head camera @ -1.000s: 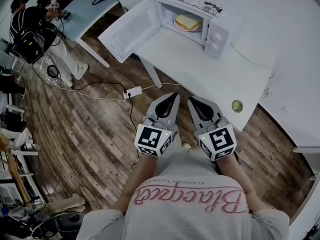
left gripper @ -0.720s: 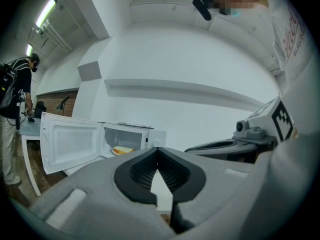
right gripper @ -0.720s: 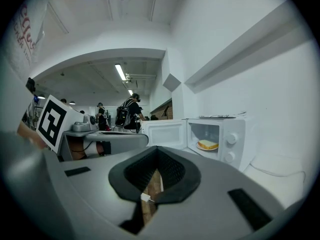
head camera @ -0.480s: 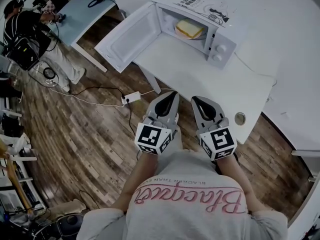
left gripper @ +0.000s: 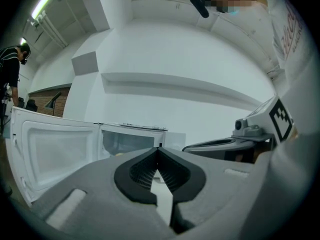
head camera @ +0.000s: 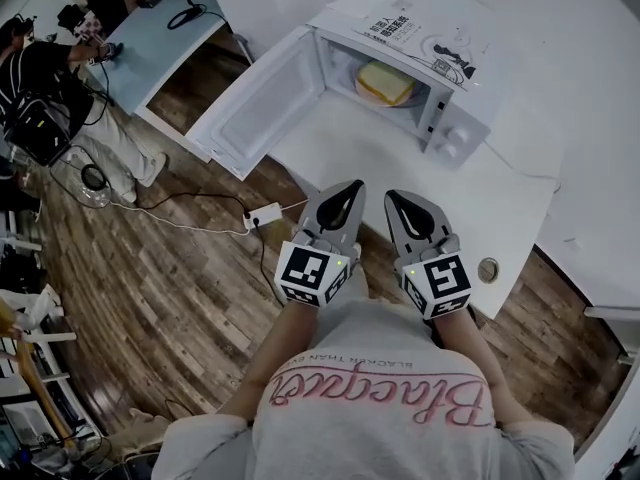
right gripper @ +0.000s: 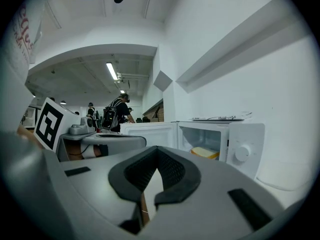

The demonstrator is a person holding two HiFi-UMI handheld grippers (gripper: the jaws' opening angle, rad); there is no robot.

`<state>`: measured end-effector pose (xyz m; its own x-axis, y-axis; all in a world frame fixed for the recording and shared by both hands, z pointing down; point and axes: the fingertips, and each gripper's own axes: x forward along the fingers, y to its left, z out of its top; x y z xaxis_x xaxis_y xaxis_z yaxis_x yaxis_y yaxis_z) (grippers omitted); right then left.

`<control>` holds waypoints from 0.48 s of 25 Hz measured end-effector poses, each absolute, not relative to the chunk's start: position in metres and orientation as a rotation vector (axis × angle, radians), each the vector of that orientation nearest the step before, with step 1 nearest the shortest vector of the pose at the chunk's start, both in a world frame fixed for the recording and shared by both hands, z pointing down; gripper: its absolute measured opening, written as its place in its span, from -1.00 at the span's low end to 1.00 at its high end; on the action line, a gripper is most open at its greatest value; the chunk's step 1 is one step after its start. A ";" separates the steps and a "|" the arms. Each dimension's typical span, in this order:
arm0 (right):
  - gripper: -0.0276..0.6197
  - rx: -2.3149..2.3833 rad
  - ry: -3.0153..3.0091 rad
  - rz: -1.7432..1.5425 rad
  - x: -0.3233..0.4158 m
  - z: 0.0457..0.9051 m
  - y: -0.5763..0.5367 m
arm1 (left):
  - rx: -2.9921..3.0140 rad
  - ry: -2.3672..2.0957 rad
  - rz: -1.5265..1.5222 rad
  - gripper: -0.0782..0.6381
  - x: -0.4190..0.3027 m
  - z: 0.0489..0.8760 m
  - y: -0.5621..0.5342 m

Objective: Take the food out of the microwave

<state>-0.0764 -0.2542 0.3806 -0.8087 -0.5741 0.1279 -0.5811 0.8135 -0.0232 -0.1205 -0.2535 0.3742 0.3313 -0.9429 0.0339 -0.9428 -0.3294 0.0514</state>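
Both grippers closed and empty in front of the open microwave, food sitting inside.

Head view: the left gripper (head camera: 352, 186) and right gripper (head camera: 392, 195) are side by side at the near edge of the white table (head camera: 430, 203), pointing at the white box microwave (head camera: 455, 128), whose door (head camera: 262, 98) swings wide left; the pale yellow square slab of food (head camera: 386, 81) lies in the cavity, well apart from both. Left gripper view: jaws pressed together at the tips, nothing between them, the microwave ahead. Right gripper view: jaws meeting too, nothing held, and there's the yellow food on the cavity floor beside the dial panel.
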 end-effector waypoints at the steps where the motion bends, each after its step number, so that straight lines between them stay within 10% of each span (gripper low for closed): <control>1: -0.89 0.935 -2.878 0.092 -0.080 0.380 -0.261 | 2.516 -1.773 -0.001 -0.77 -0.124 0.374 -0.260; 12: -0.89 1.061 -2.825 0.120 -0.109 0.384 -0.328 | 2.569 -1.657 0.011 -0.77 -0.153 0.380 -0.330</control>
